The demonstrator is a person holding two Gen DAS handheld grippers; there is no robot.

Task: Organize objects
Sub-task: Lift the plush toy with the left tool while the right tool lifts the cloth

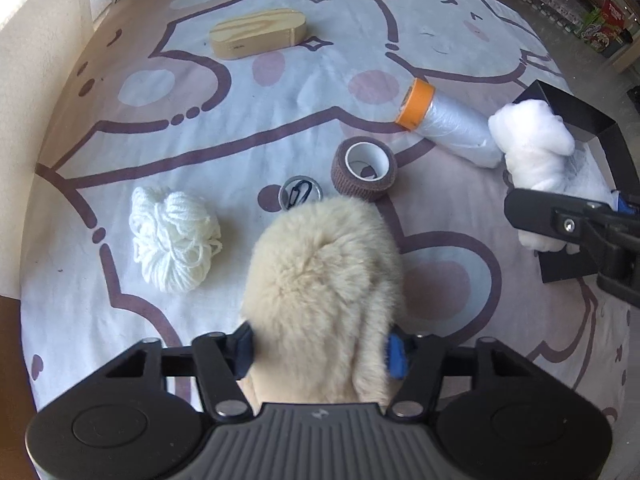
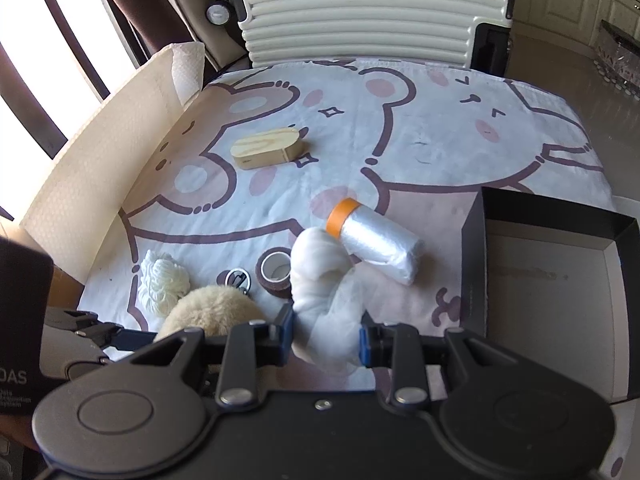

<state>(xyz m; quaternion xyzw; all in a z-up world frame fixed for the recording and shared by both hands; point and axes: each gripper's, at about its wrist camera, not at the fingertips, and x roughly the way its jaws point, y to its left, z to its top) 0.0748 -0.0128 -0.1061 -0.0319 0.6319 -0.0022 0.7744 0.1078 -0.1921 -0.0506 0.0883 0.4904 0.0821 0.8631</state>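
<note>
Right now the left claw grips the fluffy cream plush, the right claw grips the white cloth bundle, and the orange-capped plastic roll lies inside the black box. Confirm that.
Not quite. The orange-capped plastic roll lies on the printed sheet beside the black box, not inside it, as the right wrist view shows. The rest stands.

One wooden box, two tape rolls, one yarn skein, one fluffy mitt, one white cloth bundle, one black tray.
</note>
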